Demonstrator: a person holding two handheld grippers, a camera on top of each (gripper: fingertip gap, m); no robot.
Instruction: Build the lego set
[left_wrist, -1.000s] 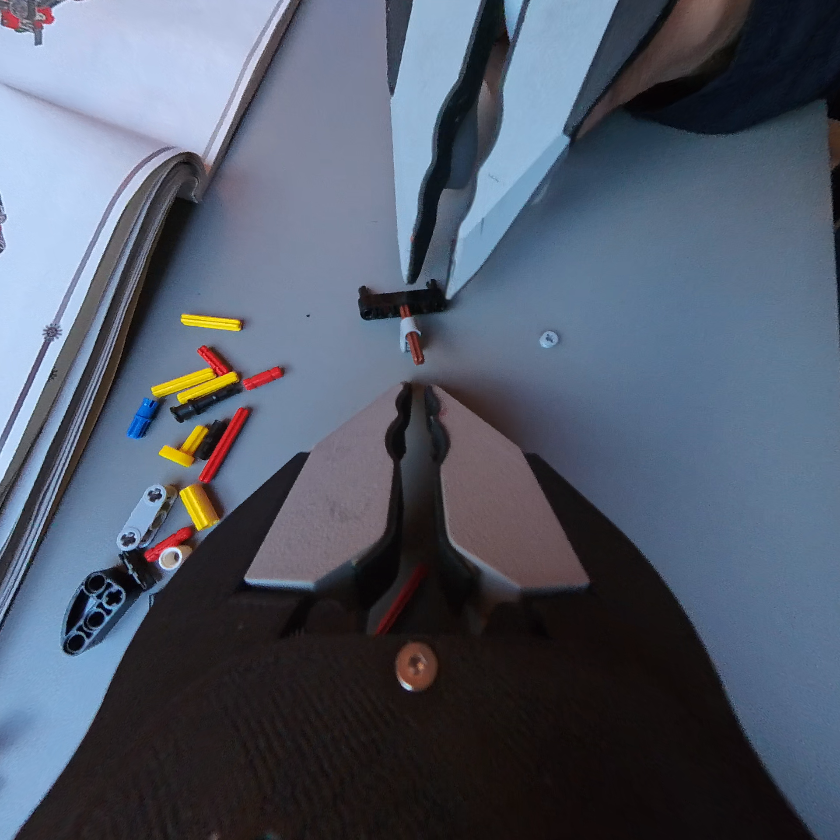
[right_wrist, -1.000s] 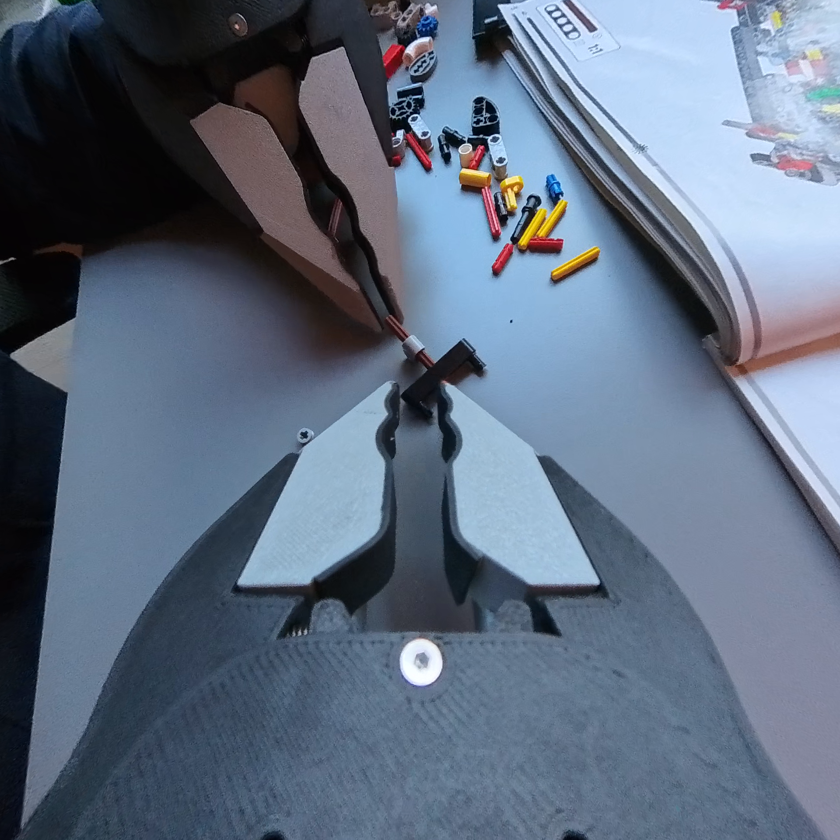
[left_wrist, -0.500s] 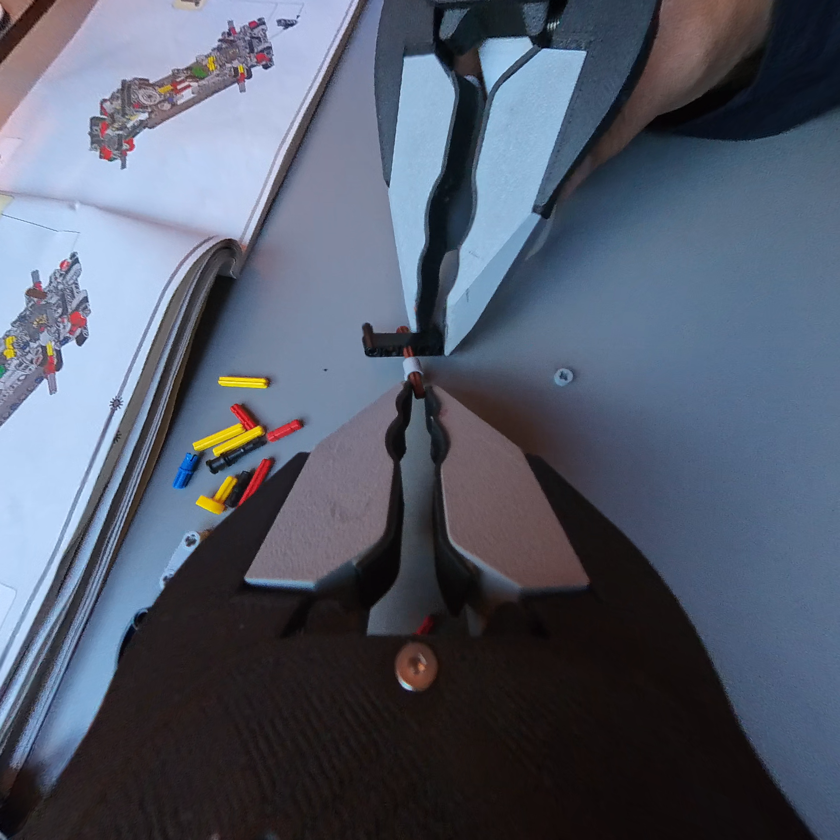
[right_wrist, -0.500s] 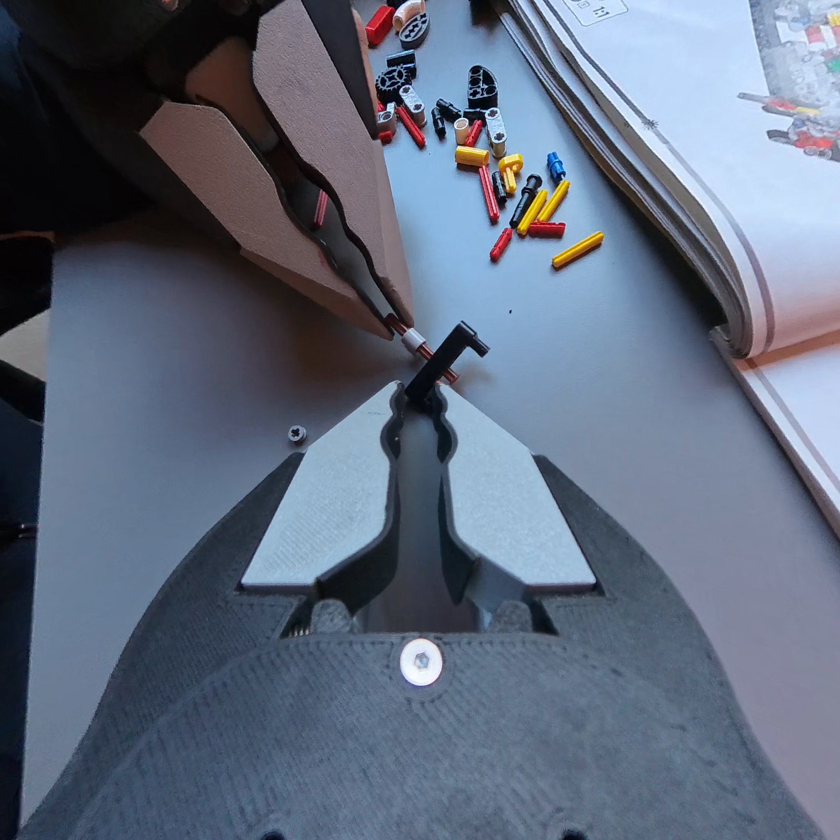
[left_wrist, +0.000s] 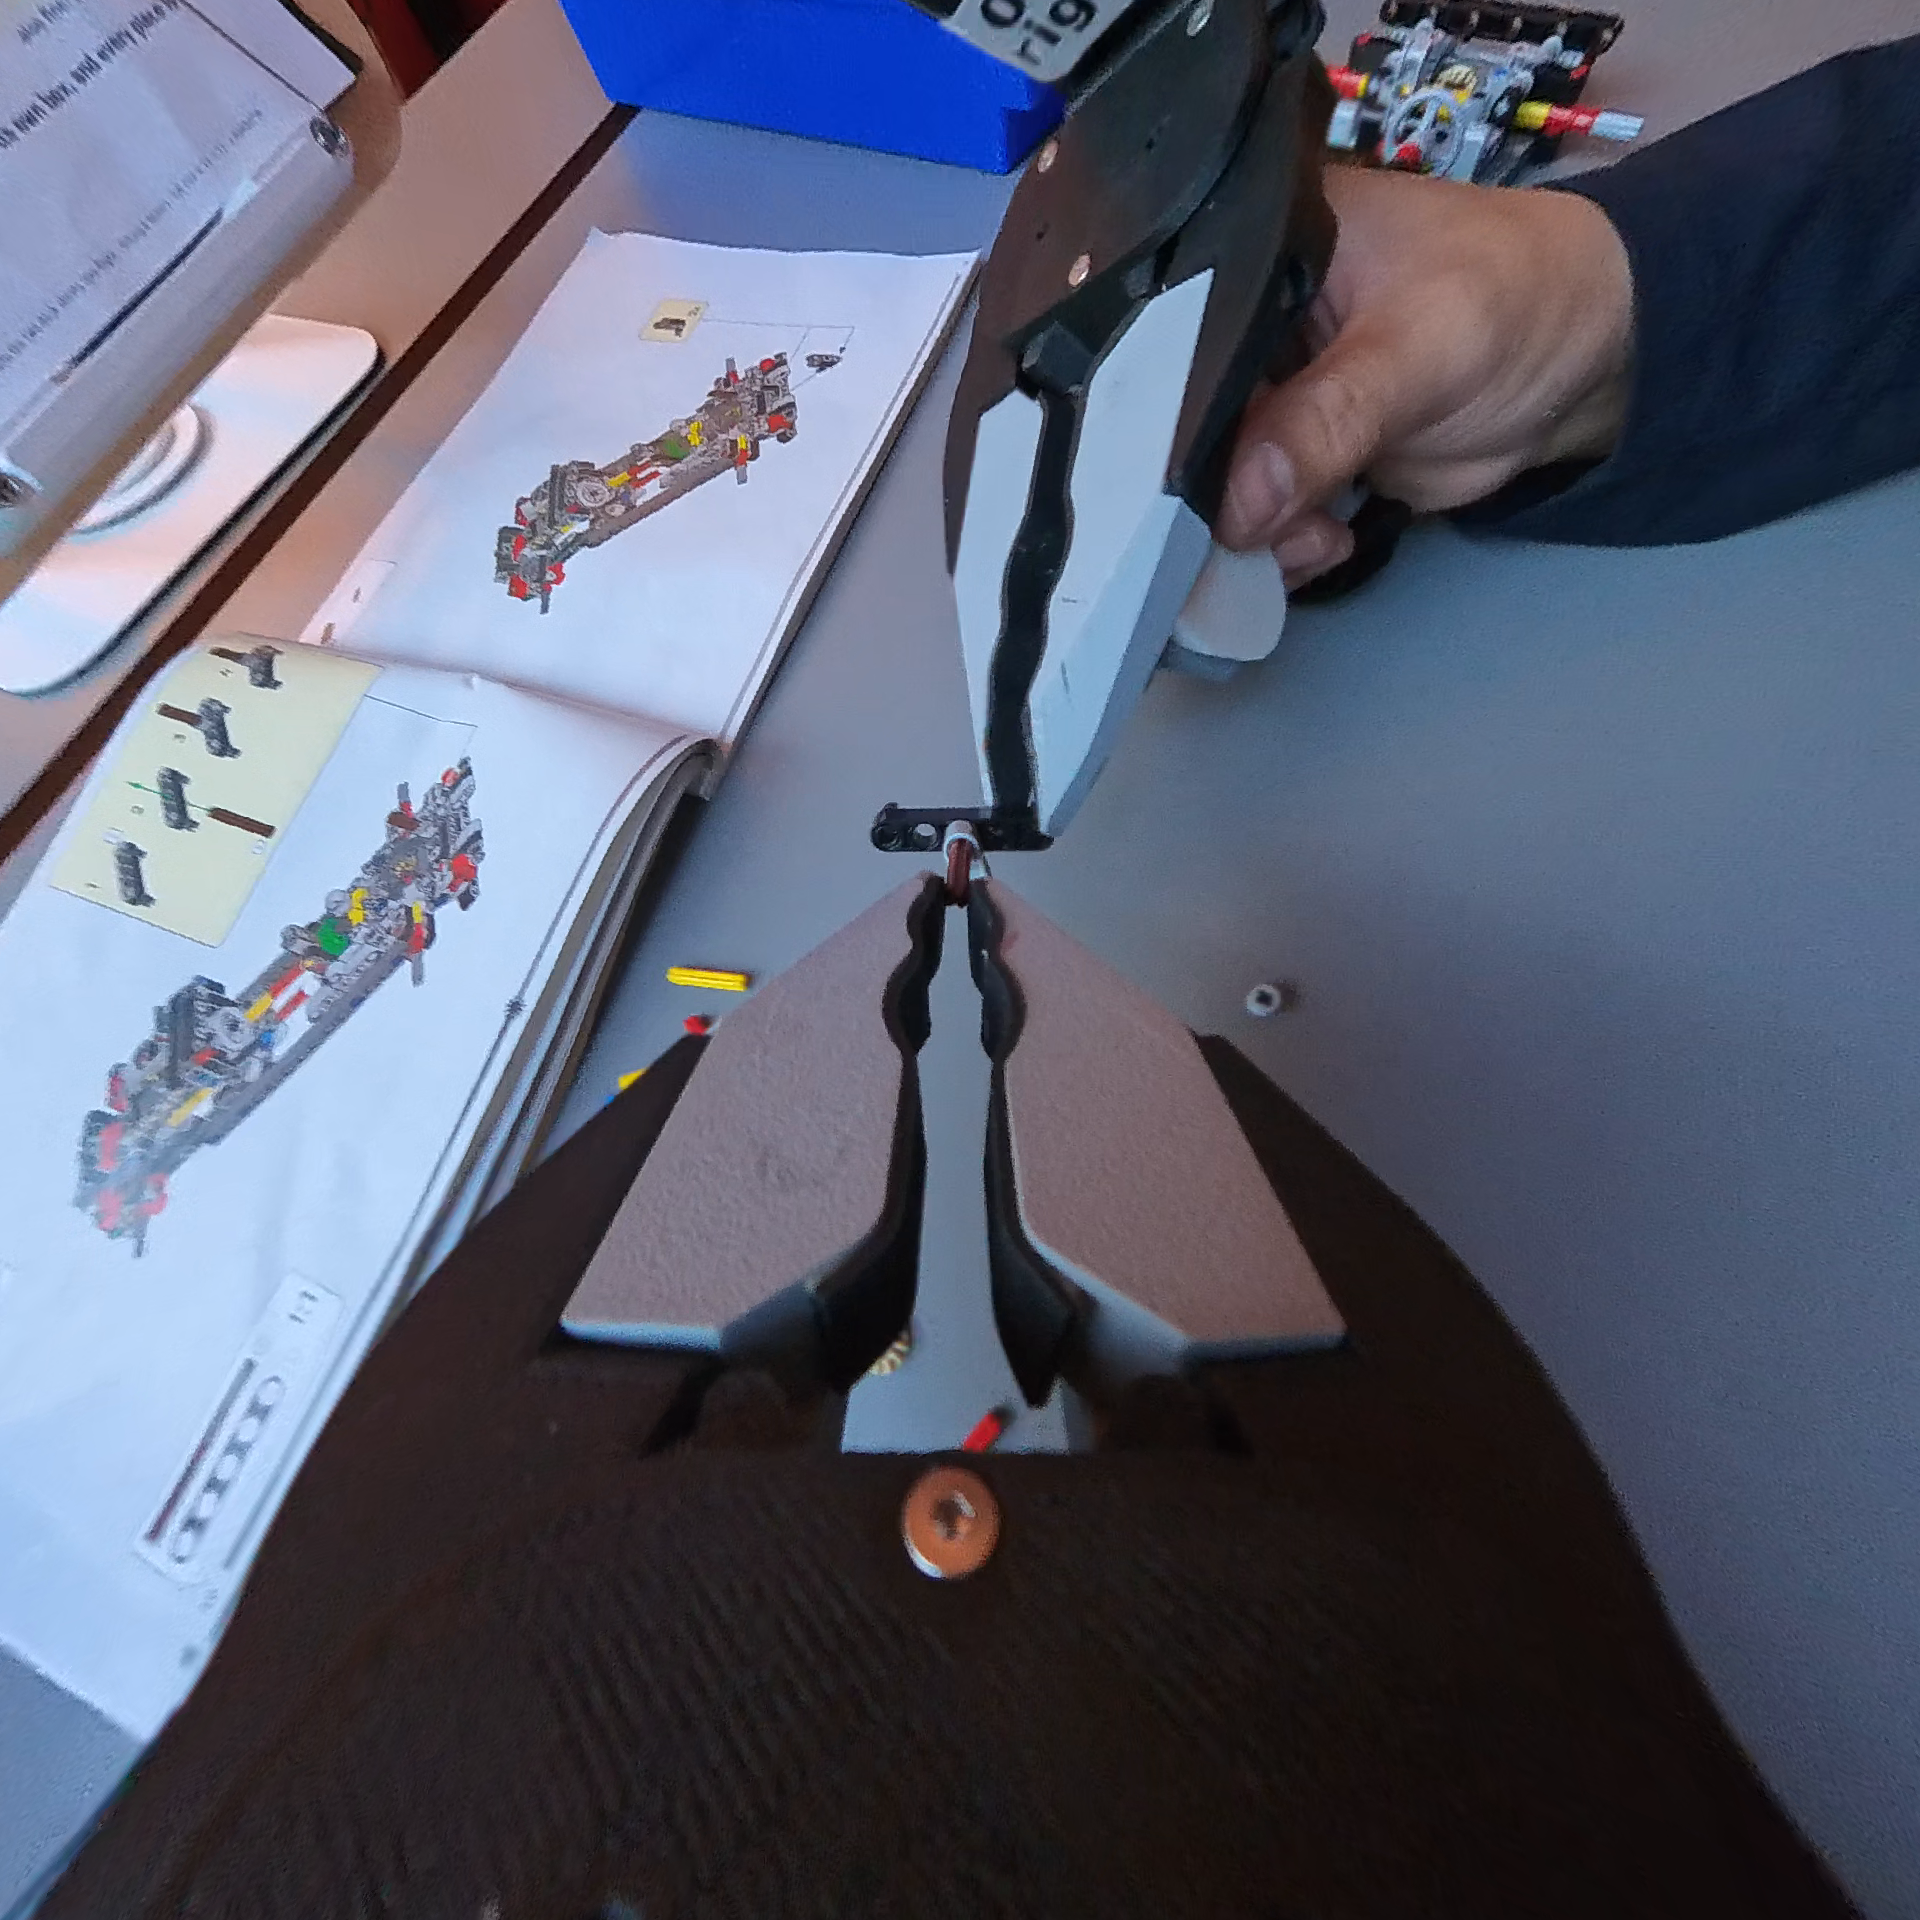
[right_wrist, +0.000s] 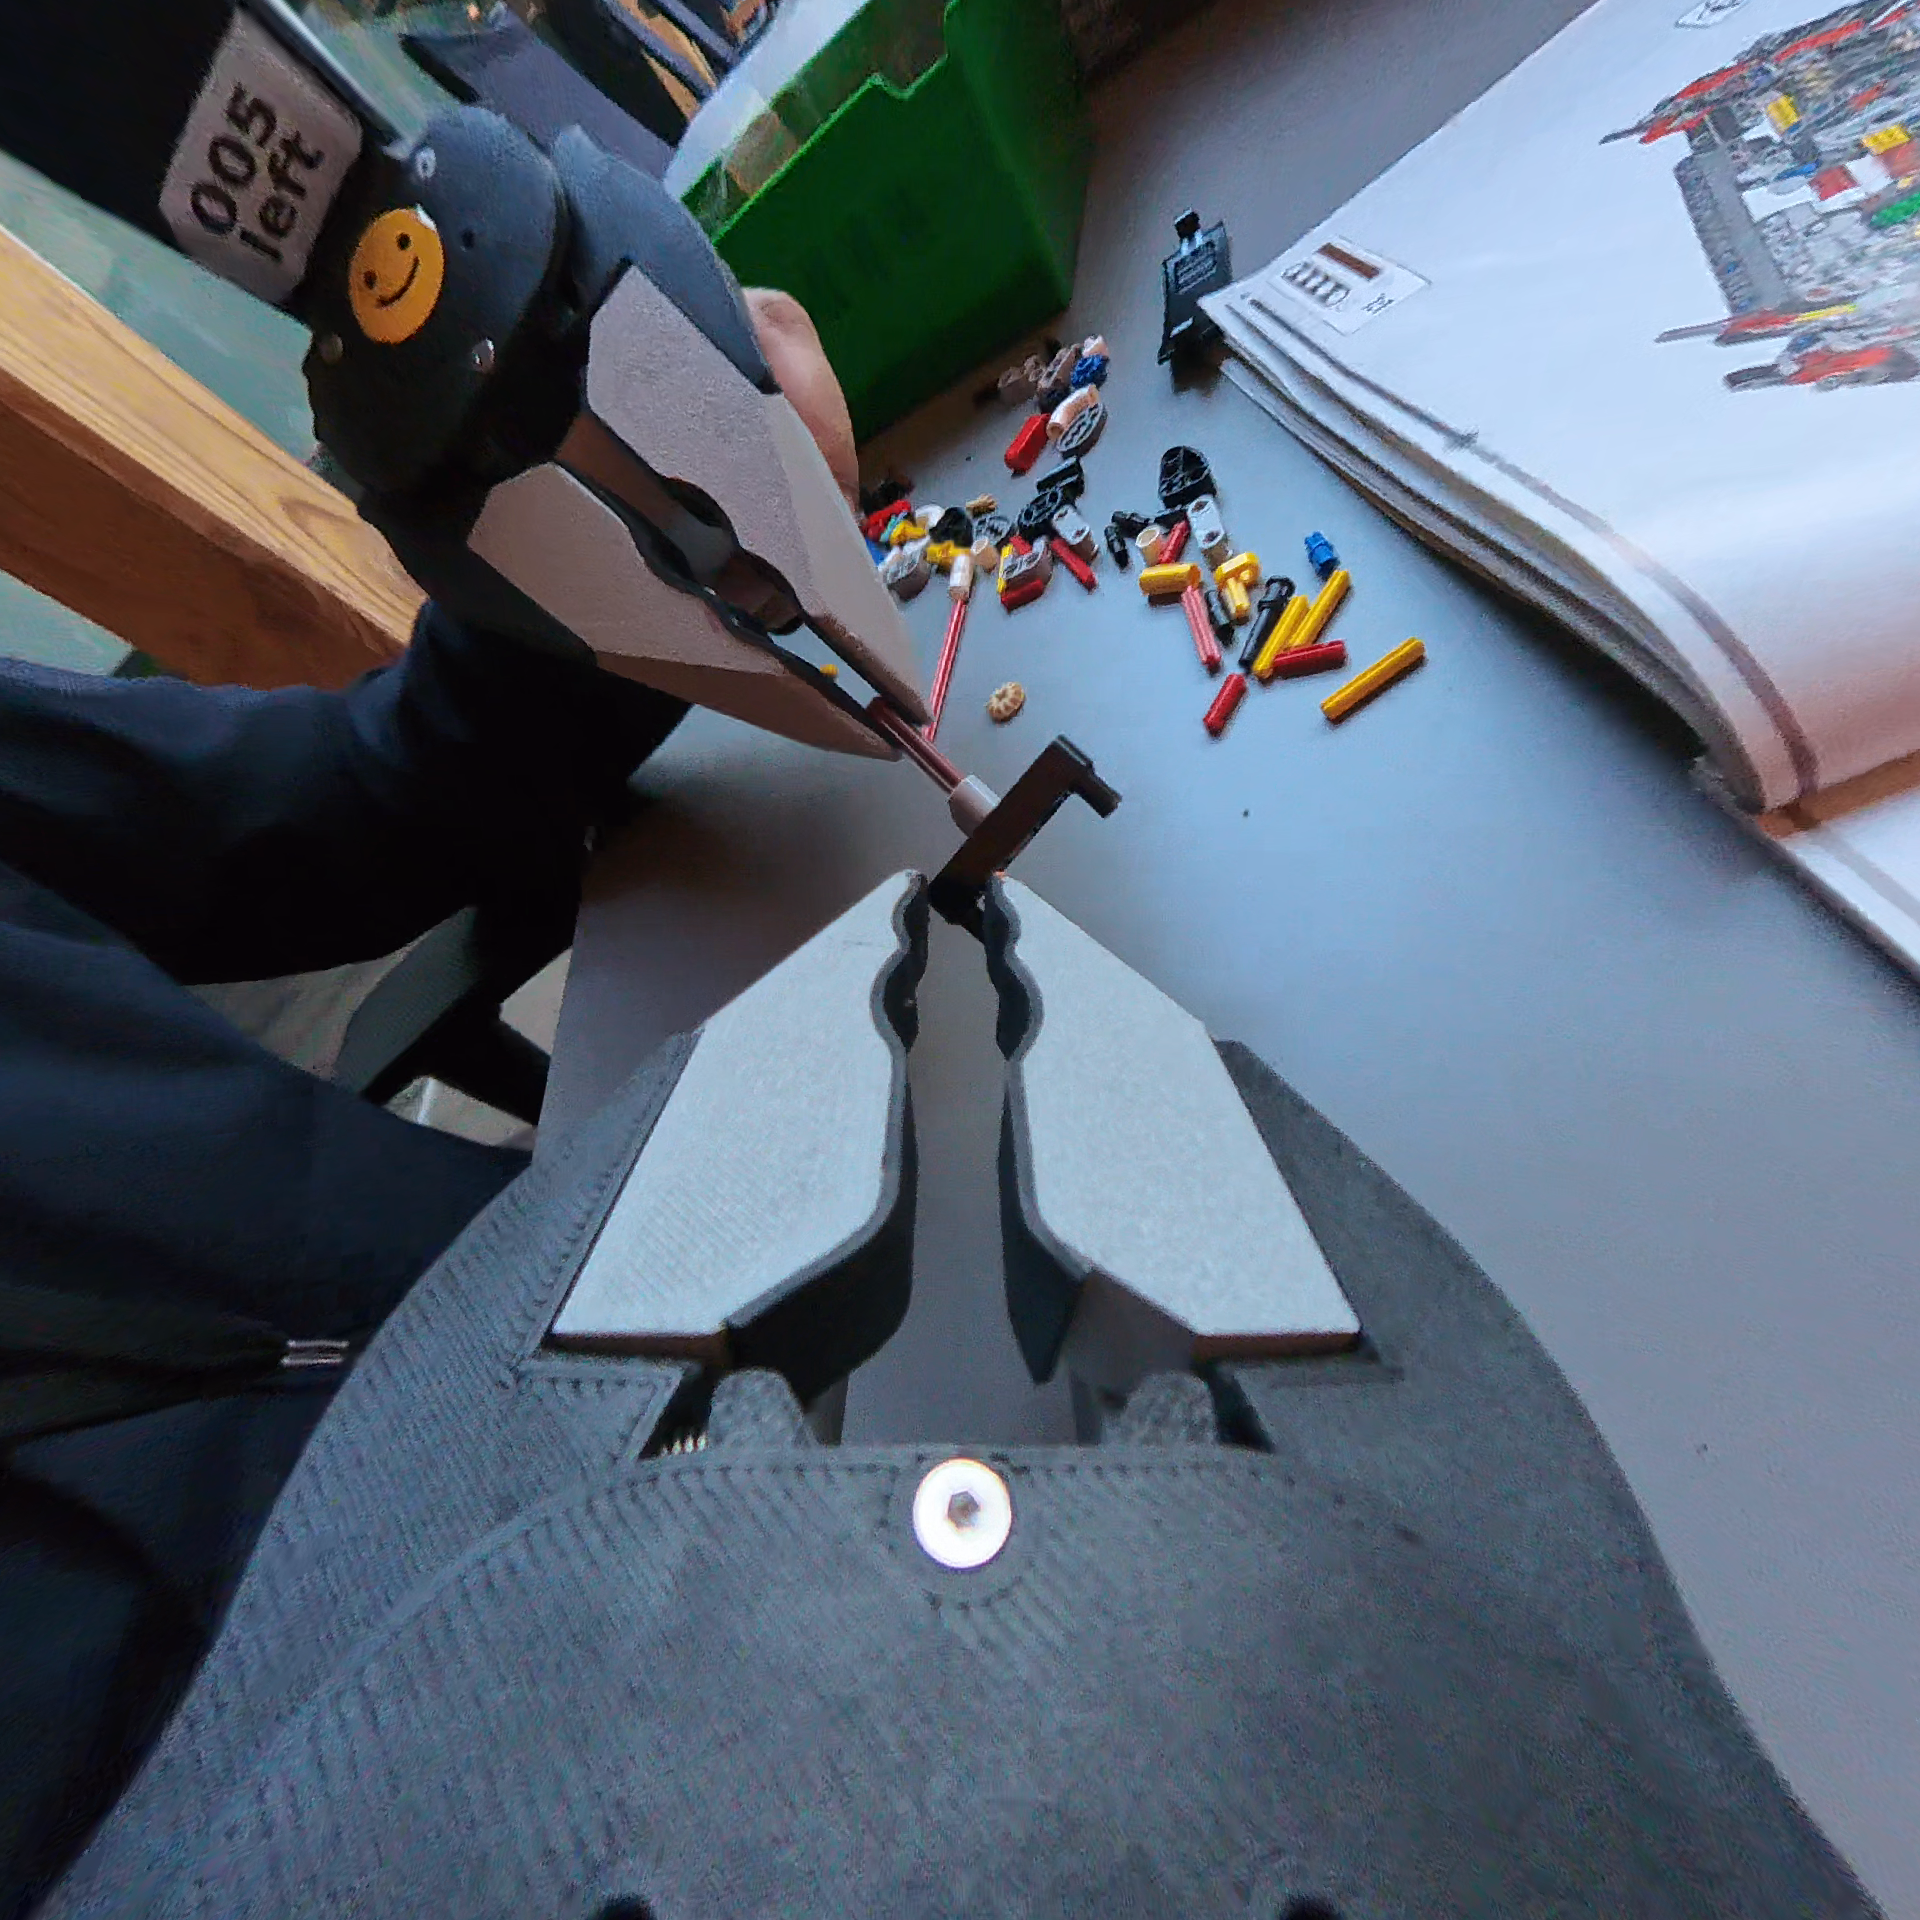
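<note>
Mid-air: left gripper (left_wrist: 956, 896) pinching dark-red axle (right_wrist: 914, 743); right gripper (right_wrist: 956, 896) clamping black beam (right_wrist: 1023, 816); bushed axle seated through beam hole; push deeper.

A grey counter (left_wrist: 1507, 935) fills most of both views, lit softly with a warm tint. A wooden surface (right_wrist: 156, 488) borders it on one side. A green bin (right_wrist: 914, 208) and a blue box (left_wrist: 810, 73) stand at its far edge.

Lighting soft, rather dim, cool daylight. Faint shadows on the matte grey tabletop (right_wrist: 1455, 1039). Wide-angle bending at edges; slight motion blur throughout.
</note>
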